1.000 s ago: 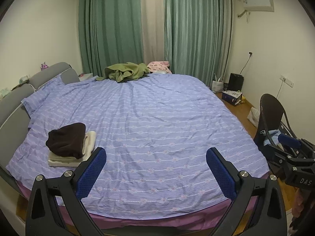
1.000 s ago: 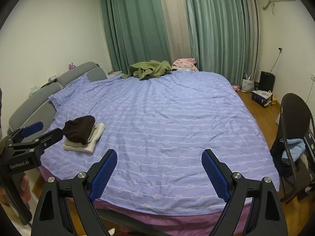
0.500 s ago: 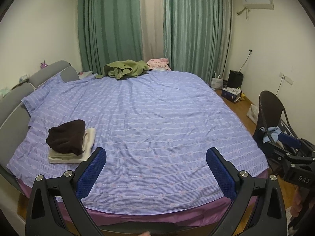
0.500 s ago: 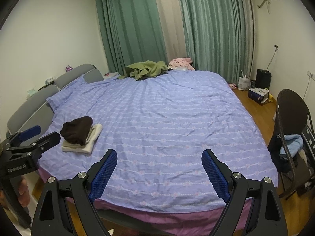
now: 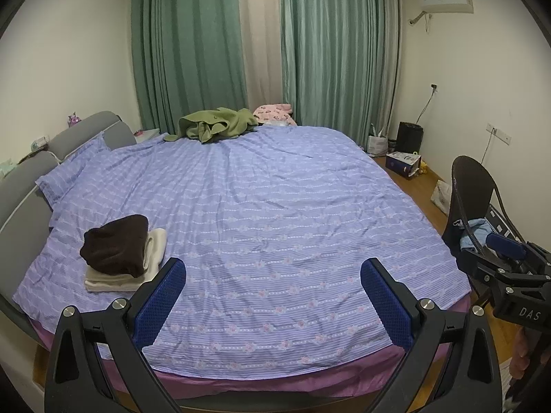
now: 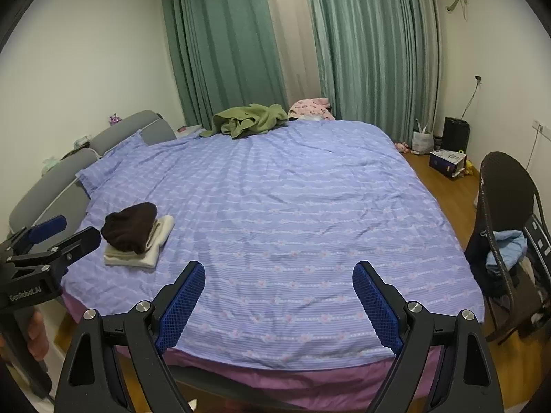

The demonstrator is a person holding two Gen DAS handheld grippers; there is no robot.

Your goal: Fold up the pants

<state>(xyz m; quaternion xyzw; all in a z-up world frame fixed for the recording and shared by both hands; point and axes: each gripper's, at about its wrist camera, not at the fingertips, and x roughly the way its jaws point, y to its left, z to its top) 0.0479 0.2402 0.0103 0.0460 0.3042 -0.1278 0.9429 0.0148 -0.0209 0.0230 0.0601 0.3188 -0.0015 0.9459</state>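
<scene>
Left wrist view: the left tongs [image 5: 272, 296] stand wide apart with nothing between their blue pads, poised over the near edge of a large bed [image 5: 292, 206] under a lilac striped cover. At about nine o'clock from the tongs, near the headboard side, lies a small stack of folded clothes [image 5: 124, 254]: a dark brown piece on top of a cream one. At twelve o'clock, on the far edge of the bed by the green curtains [image 5: 193, 44], sits a crumpled olive garment [image 5: 217, 125] with a pink item [image 5: 275, 113] just beside it. At three o'clock the right tongs [image 5: 506, 268] show in part in front of a dark chair [image 5: 471, 186] draped with clothes.

Right wrist view: the right tongs [image 6: 279, 303] are likewise spread wide and hold nothing. The folded stack lies at ten o'clock, the olive heap at twelve o'clock. At nine o'clock the left tongs show from the side, a hand [image 6: 34, 334] on the grip below.

No pants lie spread out for folding; I cannot tell which piece is the pants. My reading is that one fold is finished and stacked, and the work is between garments. The next move calls for reaching an unfolded piece, from the far heap or the chair, and laying it flat on the open cover
</scene>
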